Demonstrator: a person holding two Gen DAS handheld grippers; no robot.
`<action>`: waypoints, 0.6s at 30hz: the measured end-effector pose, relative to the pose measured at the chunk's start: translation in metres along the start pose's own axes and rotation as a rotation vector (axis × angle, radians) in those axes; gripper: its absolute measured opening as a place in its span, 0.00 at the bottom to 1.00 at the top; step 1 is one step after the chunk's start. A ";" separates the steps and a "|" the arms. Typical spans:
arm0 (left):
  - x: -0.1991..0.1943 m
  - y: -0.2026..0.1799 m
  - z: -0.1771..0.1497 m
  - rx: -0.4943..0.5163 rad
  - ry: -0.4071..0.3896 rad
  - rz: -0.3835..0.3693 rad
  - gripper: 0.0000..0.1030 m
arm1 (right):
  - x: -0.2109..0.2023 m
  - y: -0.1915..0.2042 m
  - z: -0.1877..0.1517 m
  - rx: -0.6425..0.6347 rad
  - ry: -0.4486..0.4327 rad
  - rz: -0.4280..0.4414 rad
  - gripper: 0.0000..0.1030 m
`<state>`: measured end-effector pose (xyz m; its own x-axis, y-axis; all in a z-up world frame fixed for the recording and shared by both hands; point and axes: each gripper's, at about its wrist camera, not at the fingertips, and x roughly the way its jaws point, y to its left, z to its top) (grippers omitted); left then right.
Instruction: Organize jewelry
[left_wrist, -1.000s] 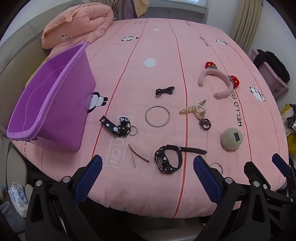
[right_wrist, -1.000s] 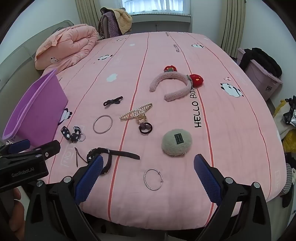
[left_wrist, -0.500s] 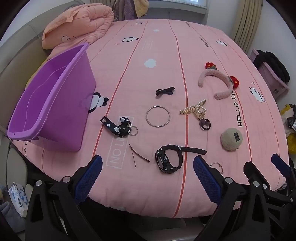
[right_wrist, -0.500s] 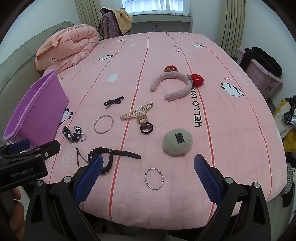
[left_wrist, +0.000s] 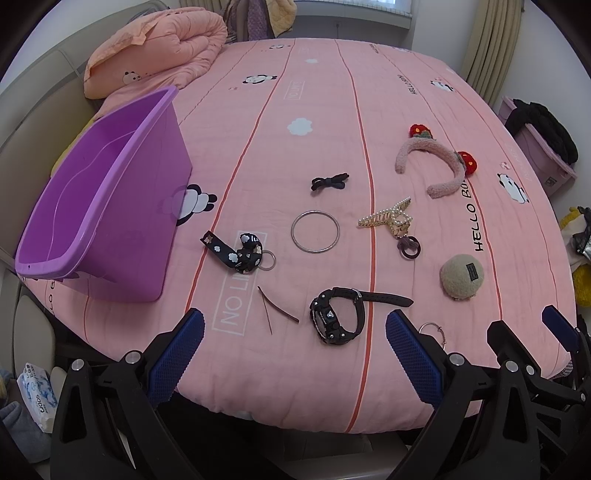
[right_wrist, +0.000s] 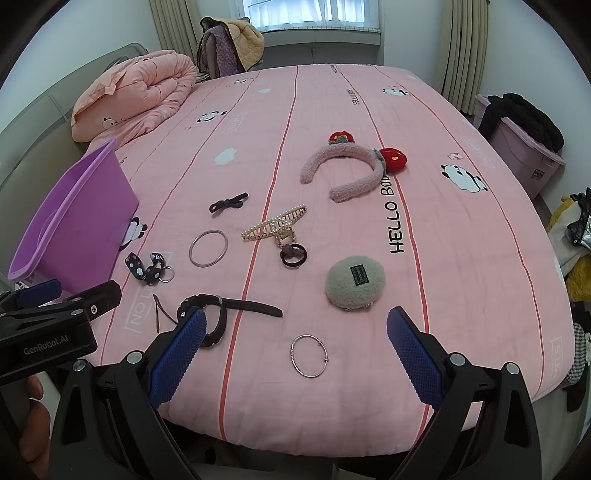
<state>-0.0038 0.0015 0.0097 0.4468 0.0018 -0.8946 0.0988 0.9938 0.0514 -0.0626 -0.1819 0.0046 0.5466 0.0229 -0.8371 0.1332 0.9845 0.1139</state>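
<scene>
Jewelry and hair pieces lie on a pink bedspread. A black watch (left_wrist: 338, 312) lies just beyond my open, empty left gripper (left_wrist: 293, 349). A thin silver bangle (right_wrist: 309, 355) lies between the fingers of my open, empty right gripper (right_wrist: 295, 350). Farther off are a large silver bangle (left_wrist: 315, 231), a patterned black strap with a ring (left_wrist: 236, 252), a brown hairpin (left_wrist: 275, 309), a pearl claw clip (right_wrist: 275, 227), a dark hair tie (right_wrist: 293, 254), a black bow tie (right_wrist: 228, 202), a beige fuzzy puff (right_wrist: 355, 282) and a pink headband (right_wrist: 351, 168).
A purple plastic bin (left_wrist: 99, 206) stands at the left on the bed. A folded peach quilt (left_wrist: 155, 70) lies at the far left. A lilac storage box with dark clothes (right_wrist: 524, 147) stands right of the bed. The bed's front edge is just under both grippers.
Both grippers have edged slightly forward and down toward the bed. Nothing on the bed has moved.
</scene>
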 end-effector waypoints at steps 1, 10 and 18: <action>-0.001 0.000 0.000 0.000 0.000 0.000 0.94 | 0.000 0.000 0.000 0.000 0.000 0.001 0.91; -0.002 0.001 0.000 -0.002 0.001 0.000 0.94 | -0.001 0.000 0.000 0.002 -0.001 0.001 0.91; -0.001 0.002 0.000 -0.002 0.001 -0.001 0.94 | -0.001 0.000 -0.001 0.003 -0.004 0.003 0.91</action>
<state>-0.0046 0.0035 0.0108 0.4457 0.0008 -0.8952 0.0978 0.9940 0.0496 -0.0640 -0.1818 0.0054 0.5502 0.0257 -0.8347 0.1339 0.9839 0.1185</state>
